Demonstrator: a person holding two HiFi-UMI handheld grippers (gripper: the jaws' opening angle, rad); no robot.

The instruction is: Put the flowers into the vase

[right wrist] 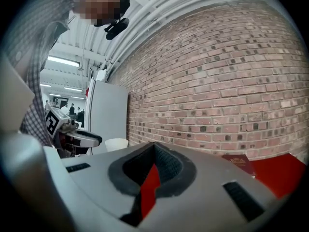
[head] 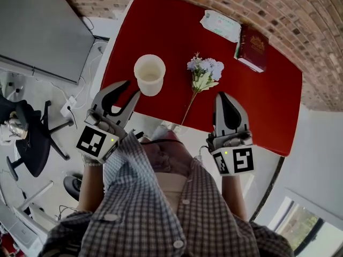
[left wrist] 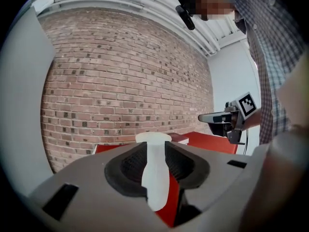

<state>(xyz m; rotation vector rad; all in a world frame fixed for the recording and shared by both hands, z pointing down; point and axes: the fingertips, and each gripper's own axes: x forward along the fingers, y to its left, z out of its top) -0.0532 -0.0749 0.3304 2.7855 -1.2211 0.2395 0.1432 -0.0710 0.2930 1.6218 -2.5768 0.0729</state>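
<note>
A white vase (head: pixel 149 74) stands near the front left of the red table (head: pixel 166 25). To its right lies a bunch of pale blue flowers (head: pixel 204 72), its stem pointing at the table's front edge. My left gripper (head: pixel 132 88) hovers just in front of the vase, its jaws a little apart and empty. Through that gap the vase (left wrist: pixel 155 178) shows in the left gripper view. My right gripper (head: pixel 223 96) is shut and empty, at the table's front edge just right of the stem's end. In the right gripper view the vase (right wrist: pixel 116 144) stands beyond the left gripper (right wrist: pixel 94 140).
A dark red book (head: pixel 252 48) and a white tissue pack (head: pixel 220 25) lie at the table's far right. A brick wall (head: pixel 300 15) runs behind the table. An office chair (head: pixel 32 138) and a grey panel (head: pixel 37 25) stand to the left.
</note>
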